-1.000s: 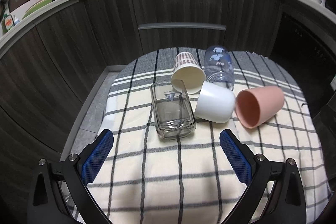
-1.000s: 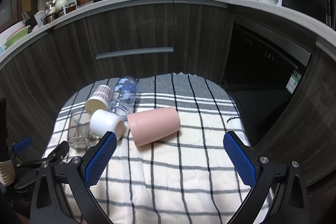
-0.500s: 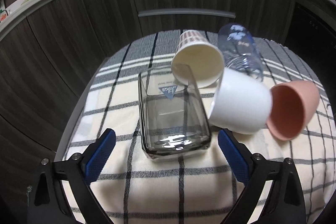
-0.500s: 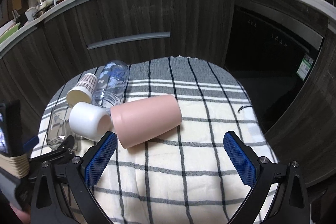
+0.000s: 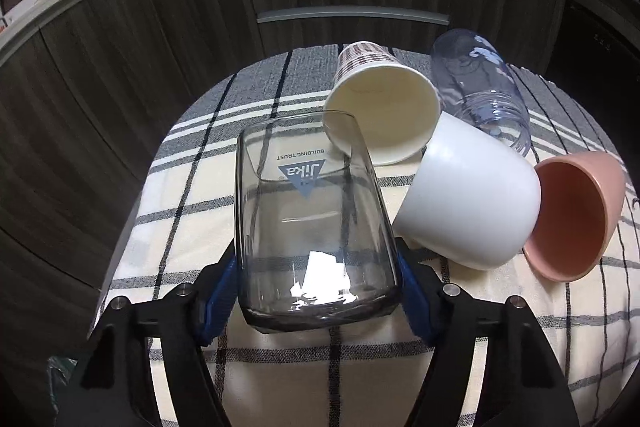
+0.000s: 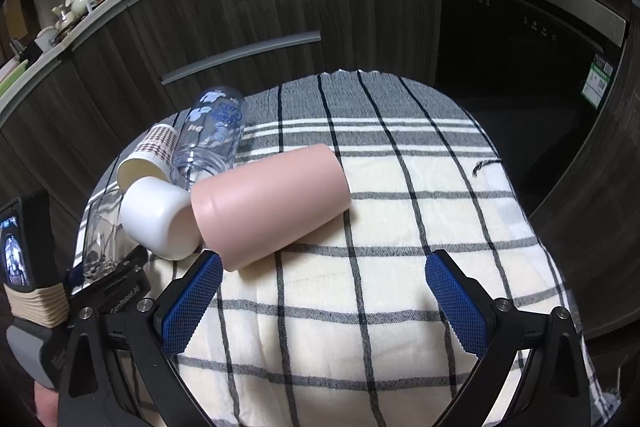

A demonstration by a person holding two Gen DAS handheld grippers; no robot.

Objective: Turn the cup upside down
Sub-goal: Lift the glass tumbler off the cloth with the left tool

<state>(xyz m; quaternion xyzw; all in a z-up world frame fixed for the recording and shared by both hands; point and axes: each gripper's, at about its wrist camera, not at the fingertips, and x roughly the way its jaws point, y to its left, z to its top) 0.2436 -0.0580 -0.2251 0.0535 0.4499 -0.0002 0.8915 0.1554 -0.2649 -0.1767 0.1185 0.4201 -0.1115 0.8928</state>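
Left claw (image 5: pixel 318 287) grips the glass cup (image 5: pixel 312 219) lying at lower centre; right claw (image 6: pixel 322 303) spread wide, holding nothing.

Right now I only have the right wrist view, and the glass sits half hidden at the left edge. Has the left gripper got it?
Observer: Yes. In the left wrist view the left gripper has its blue pads against both sides of the square glass, near its base.
Operator: Which way is the glass lying?
Observer: On its side, mouth pointing away from the gripper toward the paper cup.
Operator: Any marking on it?
Observer: A blue triangle logo, seen mirrored through the glass.
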